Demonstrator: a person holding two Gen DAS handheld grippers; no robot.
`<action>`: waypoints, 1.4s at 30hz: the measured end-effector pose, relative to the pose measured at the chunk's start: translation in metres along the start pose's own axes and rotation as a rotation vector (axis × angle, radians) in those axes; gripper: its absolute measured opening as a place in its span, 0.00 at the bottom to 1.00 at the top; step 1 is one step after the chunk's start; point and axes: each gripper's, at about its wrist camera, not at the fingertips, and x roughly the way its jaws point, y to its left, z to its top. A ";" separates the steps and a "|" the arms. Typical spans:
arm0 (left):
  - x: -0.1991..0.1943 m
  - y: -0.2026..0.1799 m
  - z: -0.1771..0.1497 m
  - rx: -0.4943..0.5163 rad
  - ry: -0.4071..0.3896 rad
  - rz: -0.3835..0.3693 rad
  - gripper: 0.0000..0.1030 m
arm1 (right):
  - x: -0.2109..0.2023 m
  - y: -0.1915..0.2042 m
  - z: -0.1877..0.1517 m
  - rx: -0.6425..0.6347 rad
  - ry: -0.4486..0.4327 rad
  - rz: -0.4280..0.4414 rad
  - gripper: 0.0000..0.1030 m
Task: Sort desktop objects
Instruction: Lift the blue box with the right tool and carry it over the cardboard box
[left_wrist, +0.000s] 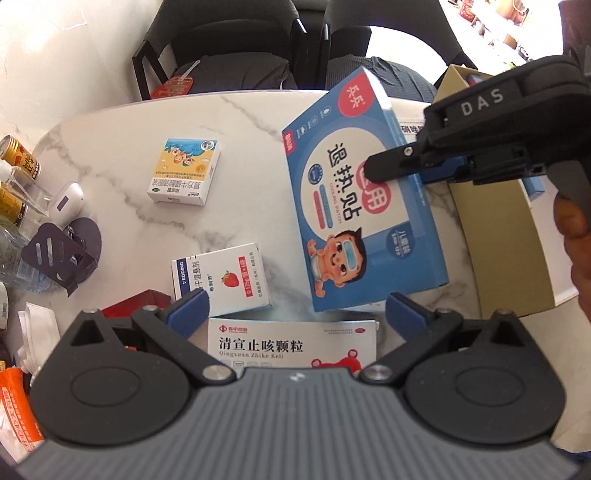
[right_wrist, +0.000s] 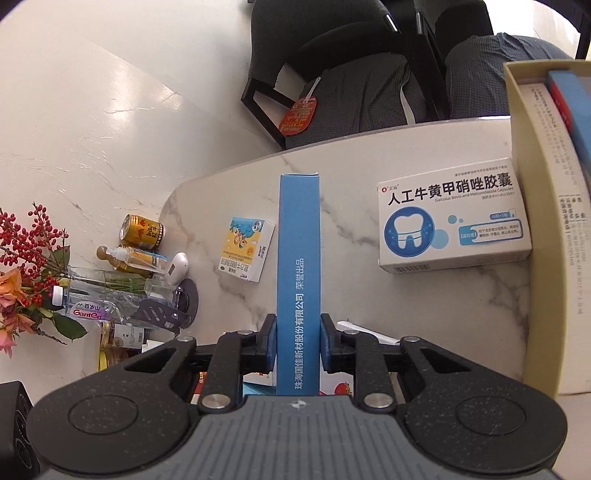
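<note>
One right tool (right_wrist: 298, 341), angled downward, clamps the blue box (right_wrist: 298, 280).

Blue patch box (left_wrist: 365, 206) w/ white oval, red circles & cartoon baby, white marble table (left_wrist: 236, 118) w/ grey veins, white box (left_wrist: 221, 278) w/ red strawberry, yellow-blue cartoon box (left_wrist: 186, 171), white tooth box (right_wrist: 452, 218) w/ blue tooth, beige tray (right_wrist: 532, 221), gold can (right_wrist: 142, 232), red berries (right_wrist: 35, 230)

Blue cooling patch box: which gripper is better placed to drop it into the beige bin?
Right. The right gripper already clamps the blue cooling patch box beside the beige bin; the left gripper hangs open, empty.
</note>
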 end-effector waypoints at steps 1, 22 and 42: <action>-0.003 0.000 -0.001 -0.009 -0.004 0.005 1.00 | -0.007 0.001 -0.001 -0.009 -0.014 -0.002 0.24; -0.042 -0.084 0.015 -0.062 -0.101 -0.055 1.00 | -0.175 -0.053 -0.004 0.019 -0.237 0.075 0.24; -0.034 -0.120 0.017 -0.073 -0.083 -0.066 1.00 | -0.235 -0.165 0.007 0.114 -0.343 -0.126 0.24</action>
